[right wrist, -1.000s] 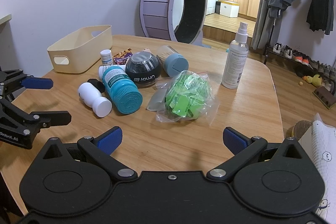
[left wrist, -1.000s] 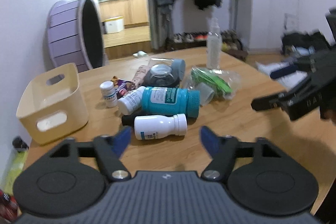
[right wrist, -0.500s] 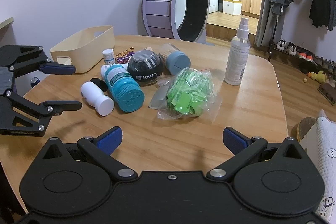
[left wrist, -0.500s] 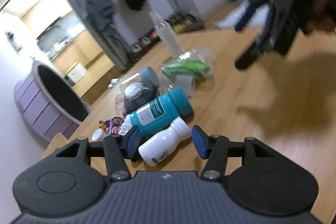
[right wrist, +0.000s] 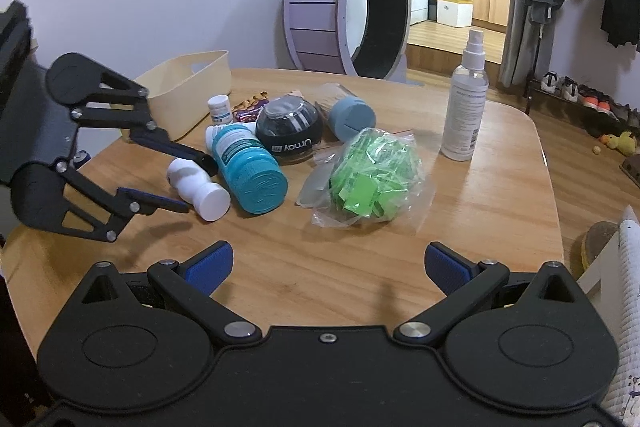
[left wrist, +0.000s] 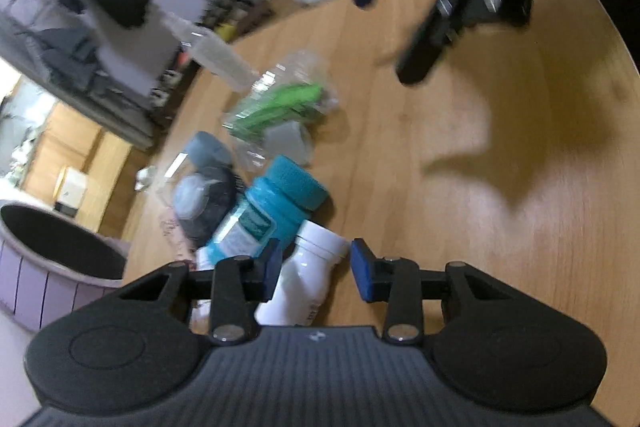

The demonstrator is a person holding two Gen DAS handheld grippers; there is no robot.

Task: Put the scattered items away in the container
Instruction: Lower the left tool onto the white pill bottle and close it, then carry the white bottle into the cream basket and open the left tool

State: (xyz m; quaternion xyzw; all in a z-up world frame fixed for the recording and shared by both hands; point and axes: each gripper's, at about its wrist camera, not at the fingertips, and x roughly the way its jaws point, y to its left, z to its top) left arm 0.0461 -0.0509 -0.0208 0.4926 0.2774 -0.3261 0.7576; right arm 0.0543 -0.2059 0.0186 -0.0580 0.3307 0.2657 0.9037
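I roll my left gripper (left wrist: 312,267) so its closing jaws straddle the lying white bottle (right wrist: 198,185), not yet pinching. The cream container (right wrist: 192,87) waits at eleven o'clock. My right gripper (right wrist: 326,267) hangs wide, empty, clear.

Both grippers are the same build: matte black plastic with blue rubbery pads on the fingertips. The left gripper (left wrist: 314,265) has a ribbed dark grey deck with a tiny pale logo, flanked by two round black housings. The right gripper (right wrist: 326,265) shows silver pivot screws and skeletal linkage arms — triangular cutouts too.
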